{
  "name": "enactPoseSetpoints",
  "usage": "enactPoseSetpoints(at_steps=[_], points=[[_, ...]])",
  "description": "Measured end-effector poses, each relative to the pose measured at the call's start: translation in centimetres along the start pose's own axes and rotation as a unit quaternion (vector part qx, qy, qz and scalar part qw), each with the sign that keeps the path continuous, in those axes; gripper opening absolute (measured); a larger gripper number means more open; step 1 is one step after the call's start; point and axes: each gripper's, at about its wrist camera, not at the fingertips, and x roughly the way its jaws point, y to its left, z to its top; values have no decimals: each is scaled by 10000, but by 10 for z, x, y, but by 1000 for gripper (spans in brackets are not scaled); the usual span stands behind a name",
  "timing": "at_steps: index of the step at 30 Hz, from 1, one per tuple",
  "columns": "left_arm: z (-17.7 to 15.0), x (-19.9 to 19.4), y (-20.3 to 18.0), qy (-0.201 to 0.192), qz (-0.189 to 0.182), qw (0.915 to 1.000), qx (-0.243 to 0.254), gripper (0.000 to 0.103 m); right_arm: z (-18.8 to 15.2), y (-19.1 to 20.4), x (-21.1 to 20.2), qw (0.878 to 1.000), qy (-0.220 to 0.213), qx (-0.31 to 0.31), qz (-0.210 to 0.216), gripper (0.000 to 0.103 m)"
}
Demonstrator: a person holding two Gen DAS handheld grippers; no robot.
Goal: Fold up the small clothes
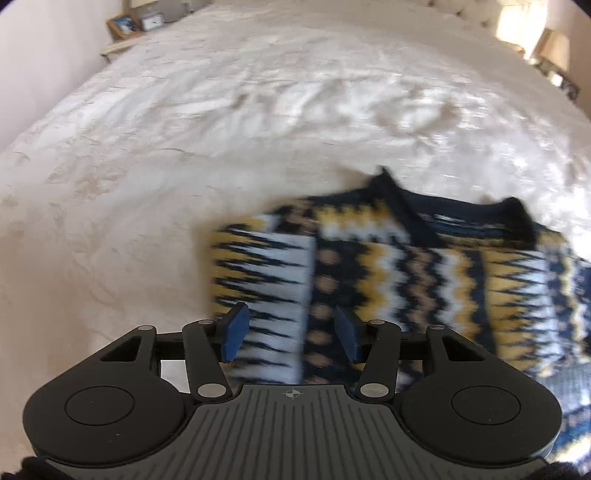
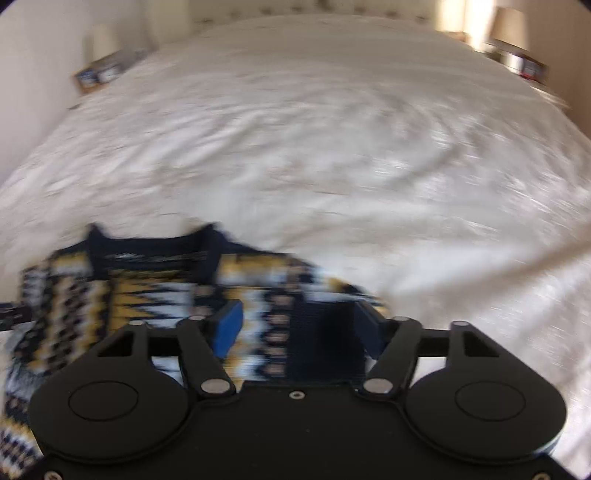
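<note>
Sweater [image 1: 388,258] lies under both grippers on a white bed [image 1: 221,129], near its front edge, collar pointing away. Left gripper [image 1: 291,334]: jaws spread, blue pads apart, nothing between them; it hovers over the left side of the knit, where a white and navy zigzag panel seems already turned inward. Right gripper [image 2: 299,332]: jaws likewise spread and empty, over the right side, with a dark navy strip, possibly a cuff or hem band, showing between the fingers. Cannot tell whether either pad touches the fabric; both views are blurred.

Handling judgement: thick wool-like knit, soft, light, limp, with some stretch; not slippery, not fragile. It should drape and sag if lifted by one point, so pinch through both layers at an edge: the ribbed hem or the shoulder seam by the dark collar [image 2: 147,251] gives the firmest bite. The plush bedcover may catch and drag the knit.

Farther out: picture frames and a clock [image 1: 151,23] on a side table, lamp [image 2: 511,26] by the opposite side
</note>
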Motion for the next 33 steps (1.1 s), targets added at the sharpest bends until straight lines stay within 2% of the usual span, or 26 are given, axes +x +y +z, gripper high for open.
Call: enactPoseSetpoints(at_steps=[2,4,6,8,11,12,13,14,17,21,24,27,30,33], points=[[-1,3,-13,65,-137,9998,149,50,1,17,11,9992,157,-170,318,72],[-2,9,-20,125,-106,9995,259,50,0,33,24,9977,334,-338,490,72],[-5,18,-22,231,-59,9992,321,52,-3,46,37,9962,455,-562,494,77],[-9,29,-20,306,-33,9987,398,59,-8,54,51,9952,657,-652,321,80],[-14,34,-16,209,-82,9986,481,67,-16,45,70,9925,1118,-479,140,91],[-15,35,-16,189,-114,9987,457,73,-18,43,72,9926,1111,-438,203,94],[-15,35,-16,181,-159,9988,427,76,-20,43,74,9926,1081,-462,289,102],[-15,36,-17,166,-131,9990,386,77,-22,45,75,9919,1095,-538,366,103],[-15,36,-20,144,-52,9996,253,81,-24,48,78,9905,1172,-629,348,103],[-9,38,-27,299,118,9989,337,82,-23,43,82,9921,1163,-245,411,103],[-7,40,-32,378,194,9982,415,82,-18,50,85,9888,1346,-551,342,103],[-5,41,-37,408,308,9979,396,82,-16,63,89,9845,1547,-819,83,103],[-2,44,-42,481,434,9969,446,82,-17,71,90,9815,1673,-934,-68,103],[4,46,-42,622,425,9962,444,82,-13,70,96,9801,1774,-886,-16,103]])
